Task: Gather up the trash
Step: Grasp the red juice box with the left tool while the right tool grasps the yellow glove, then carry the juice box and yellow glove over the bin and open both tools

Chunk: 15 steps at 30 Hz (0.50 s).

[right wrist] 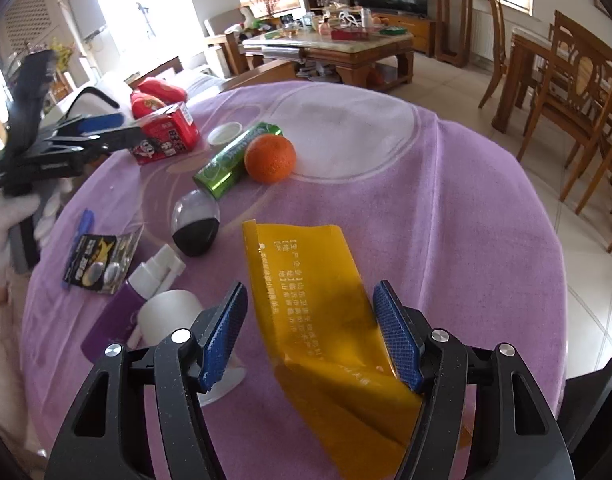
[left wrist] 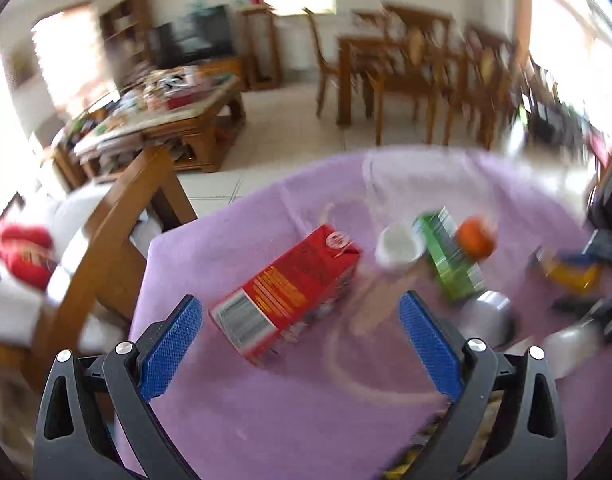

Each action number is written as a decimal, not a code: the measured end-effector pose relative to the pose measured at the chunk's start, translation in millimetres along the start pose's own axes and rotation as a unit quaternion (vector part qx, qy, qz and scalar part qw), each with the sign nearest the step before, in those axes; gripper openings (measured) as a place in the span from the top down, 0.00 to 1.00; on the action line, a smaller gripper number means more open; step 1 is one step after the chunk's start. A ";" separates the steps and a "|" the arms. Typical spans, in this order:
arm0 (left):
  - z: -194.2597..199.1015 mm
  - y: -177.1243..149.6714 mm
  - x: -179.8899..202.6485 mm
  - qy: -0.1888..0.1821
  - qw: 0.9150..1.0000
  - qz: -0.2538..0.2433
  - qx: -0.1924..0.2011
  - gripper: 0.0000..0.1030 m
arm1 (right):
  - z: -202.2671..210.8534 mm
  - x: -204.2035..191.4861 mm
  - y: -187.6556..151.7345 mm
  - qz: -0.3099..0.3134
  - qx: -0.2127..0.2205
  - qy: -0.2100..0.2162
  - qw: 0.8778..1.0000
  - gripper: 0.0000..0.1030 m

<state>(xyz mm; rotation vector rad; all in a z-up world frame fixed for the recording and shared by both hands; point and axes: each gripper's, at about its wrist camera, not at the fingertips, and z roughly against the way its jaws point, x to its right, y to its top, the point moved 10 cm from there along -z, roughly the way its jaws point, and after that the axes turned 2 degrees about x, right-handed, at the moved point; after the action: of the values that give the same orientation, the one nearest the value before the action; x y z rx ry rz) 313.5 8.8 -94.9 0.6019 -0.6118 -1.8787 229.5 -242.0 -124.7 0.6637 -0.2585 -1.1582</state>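
My left gripper is open above the purple tablecloth, with a red carton lying on its side between the blue pads. It also shows in the right wrist view, next to the same carton. My right gripper is open, its pads either side of a yellow plastic wrapper that lies on the cloth and curls up near the right pad. The wrapper appears blurred in the left wrist view.
On the round table lie a green packet, an orange, a small white lid, a dark round jar, a black blister pack, a purple spray bottle and a white cup. Wooden chairs stand around.
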 end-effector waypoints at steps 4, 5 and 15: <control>-27.3 -4.7 -4.6 0.007 0.998 -0.068 -0.018 0.05 | 1.3 2.9 -1.5 -0.001 0.006 -0.007 1.000 0.63; -31.1 -5.0 -1.4 0.000 0.997 -0.079 -0.015 0.05 | 2.7 4.1 -2.5 -0.005 0.006 -0.002 1.000 0.66; -32.7 -11.8 -16.2 -0.049 0.996 0.069 0.001 0.69 | 23.6 2.9 -6.0 -0.023 0.027 0.013 0.999 0.84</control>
<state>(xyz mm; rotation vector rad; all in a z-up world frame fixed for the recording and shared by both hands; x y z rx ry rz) 332.5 23.3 -124.9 0.4592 -0.7025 -1.7851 214.0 -254.2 -110.3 0.7355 -0.2543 -1.1898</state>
